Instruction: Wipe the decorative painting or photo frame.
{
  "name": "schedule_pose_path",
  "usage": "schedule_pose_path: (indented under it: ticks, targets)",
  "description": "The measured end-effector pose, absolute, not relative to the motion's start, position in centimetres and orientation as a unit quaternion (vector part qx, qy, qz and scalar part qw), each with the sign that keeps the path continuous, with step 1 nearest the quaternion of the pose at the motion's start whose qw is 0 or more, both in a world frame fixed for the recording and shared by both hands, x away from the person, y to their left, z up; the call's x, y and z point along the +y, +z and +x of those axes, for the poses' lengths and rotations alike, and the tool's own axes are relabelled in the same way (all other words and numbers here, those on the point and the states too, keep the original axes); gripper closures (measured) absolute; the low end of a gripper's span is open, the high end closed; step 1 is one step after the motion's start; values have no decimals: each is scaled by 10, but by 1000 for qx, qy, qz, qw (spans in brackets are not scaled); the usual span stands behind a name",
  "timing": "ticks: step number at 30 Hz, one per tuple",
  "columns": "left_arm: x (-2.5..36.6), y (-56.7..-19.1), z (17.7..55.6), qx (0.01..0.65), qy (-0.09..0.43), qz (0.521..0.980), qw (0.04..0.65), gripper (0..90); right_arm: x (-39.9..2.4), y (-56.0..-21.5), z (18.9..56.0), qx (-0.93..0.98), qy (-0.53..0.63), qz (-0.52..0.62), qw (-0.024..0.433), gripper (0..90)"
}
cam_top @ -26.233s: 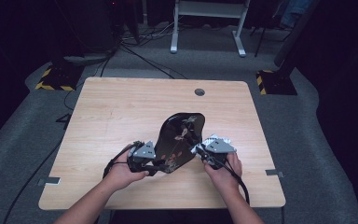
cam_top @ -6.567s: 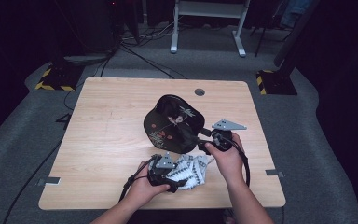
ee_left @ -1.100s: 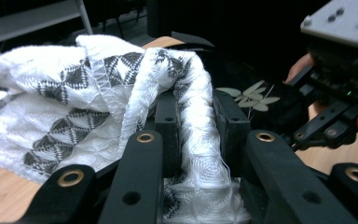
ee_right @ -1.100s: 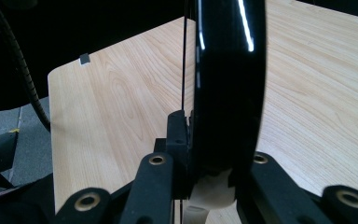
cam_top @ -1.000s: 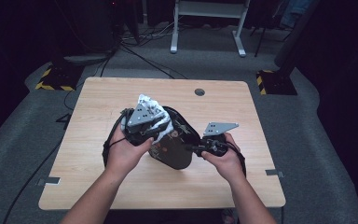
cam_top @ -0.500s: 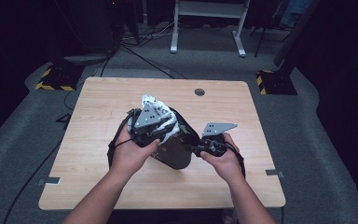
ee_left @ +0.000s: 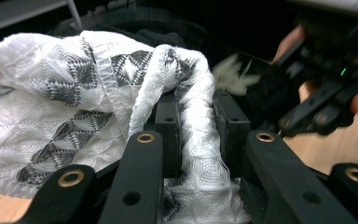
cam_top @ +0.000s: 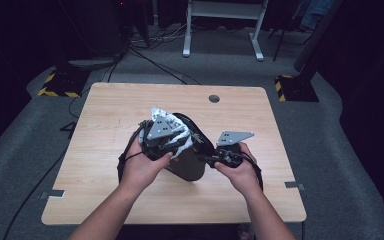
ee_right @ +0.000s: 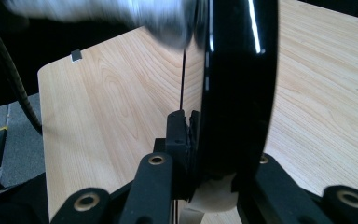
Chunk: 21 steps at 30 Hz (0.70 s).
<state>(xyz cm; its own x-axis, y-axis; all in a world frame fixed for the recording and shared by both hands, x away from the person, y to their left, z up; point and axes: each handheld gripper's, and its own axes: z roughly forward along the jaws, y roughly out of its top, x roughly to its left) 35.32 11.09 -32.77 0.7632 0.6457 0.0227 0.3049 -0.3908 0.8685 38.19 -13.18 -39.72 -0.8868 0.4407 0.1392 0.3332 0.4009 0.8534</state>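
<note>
Wooden table, dark room. Right gripper clamping black plate rim, holding it upright at table centre. Left gripper pinching patterned white cloth, wiping plate's far face. Advise steady rim grip, full-face strokes.

High view: fixed above the near edge, facing forward and down over the whole bench. Gripper views: very close, along each pair of tongs. Shared: bench wood and black plate.

A dim lab or studio: a bare wooden desk stands on grey carpet, with cables and hazard-striped stand bases behind the desk.
</note>
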Motion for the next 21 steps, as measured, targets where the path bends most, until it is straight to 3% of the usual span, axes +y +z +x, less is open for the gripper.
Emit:
schedule_pose_path:
  ticks: [5,15,21]
  targets:
    - [111,-318,354,288,189,812,472,752,-132,-397,382,836,496,228,55,803]
    - [124,-348,359,310,171,813,463,753,-132,-397,382,835,496,232,55,801]
    - [123,-335,361,306,175,814,461,752,-131,-397,382,836,494,232,57,802]
